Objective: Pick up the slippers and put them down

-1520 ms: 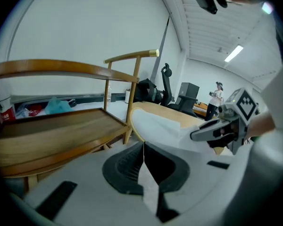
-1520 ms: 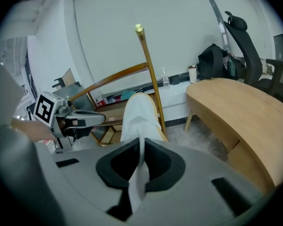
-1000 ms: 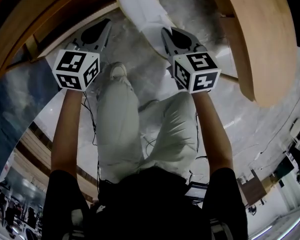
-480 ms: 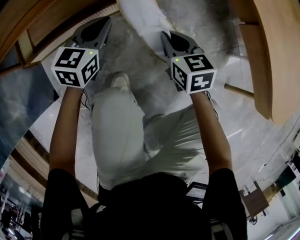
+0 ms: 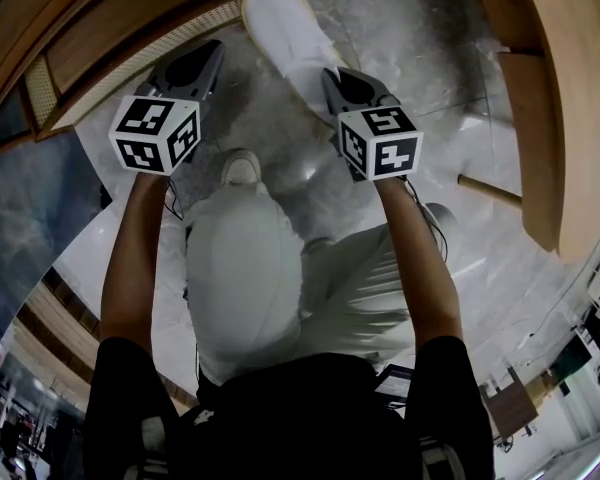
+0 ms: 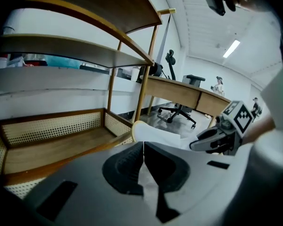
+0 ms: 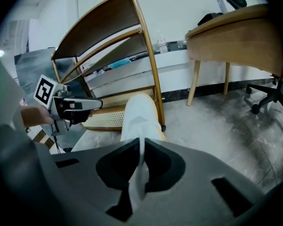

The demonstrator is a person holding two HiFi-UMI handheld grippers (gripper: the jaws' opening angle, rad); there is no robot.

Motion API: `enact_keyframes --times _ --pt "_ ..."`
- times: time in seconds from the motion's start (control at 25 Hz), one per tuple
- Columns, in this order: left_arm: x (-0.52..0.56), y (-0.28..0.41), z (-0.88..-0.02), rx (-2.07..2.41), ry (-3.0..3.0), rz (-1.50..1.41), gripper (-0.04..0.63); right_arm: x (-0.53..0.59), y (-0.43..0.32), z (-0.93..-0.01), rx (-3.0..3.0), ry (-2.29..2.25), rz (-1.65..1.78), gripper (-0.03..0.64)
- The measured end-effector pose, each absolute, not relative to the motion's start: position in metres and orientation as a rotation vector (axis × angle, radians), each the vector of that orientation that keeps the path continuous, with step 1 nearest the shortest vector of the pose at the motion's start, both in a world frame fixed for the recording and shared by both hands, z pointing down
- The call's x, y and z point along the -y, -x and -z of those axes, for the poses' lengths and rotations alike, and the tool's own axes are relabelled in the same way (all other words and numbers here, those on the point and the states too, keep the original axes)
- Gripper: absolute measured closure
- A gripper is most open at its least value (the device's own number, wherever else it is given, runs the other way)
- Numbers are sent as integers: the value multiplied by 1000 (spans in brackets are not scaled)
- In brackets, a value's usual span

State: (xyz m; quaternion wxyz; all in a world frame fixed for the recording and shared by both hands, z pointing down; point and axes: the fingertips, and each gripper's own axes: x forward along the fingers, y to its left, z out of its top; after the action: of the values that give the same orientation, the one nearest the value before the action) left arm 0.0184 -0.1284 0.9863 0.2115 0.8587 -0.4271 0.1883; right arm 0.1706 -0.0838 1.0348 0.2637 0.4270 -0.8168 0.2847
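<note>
My right gripper's (image 7: 140, 160) jaws grasp the white cloth slipper (image 7: 139, 117), its back end hidden. My left gripper's (image 6: 143, 149) jaws are clenched on nothing.

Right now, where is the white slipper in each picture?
Head view: white slipper top middle, by the right gripper.
Left gripper view: slipper centre, beyond the jaws.
Right gripper view: slipper centre, pinched by the gripper.
Shared landmark: the wooden shelf.

Your left gripper (image 6: 143, 147): jaws pressed together, nothing between them. The wooden shelf unit (image 6: 70, 126) with cane panels fills the left side. The white slipper (image 6: 153, 134) shows just right of the shelf's bottom tier. Your right gripper (image 6: 198, 144) is further right of the shelf, tip at the slipper. A desk (image 6: 179, 89) stands behind the shelf's right posts.
</note>
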Motion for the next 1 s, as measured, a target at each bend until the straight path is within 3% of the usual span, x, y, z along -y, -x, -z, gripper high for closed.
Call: enact_keyframes --times 1.0 --pt "101 -22 -1060 1110 -2305 -601 588 46 -169 -1166 2018 -1040 -927 597"
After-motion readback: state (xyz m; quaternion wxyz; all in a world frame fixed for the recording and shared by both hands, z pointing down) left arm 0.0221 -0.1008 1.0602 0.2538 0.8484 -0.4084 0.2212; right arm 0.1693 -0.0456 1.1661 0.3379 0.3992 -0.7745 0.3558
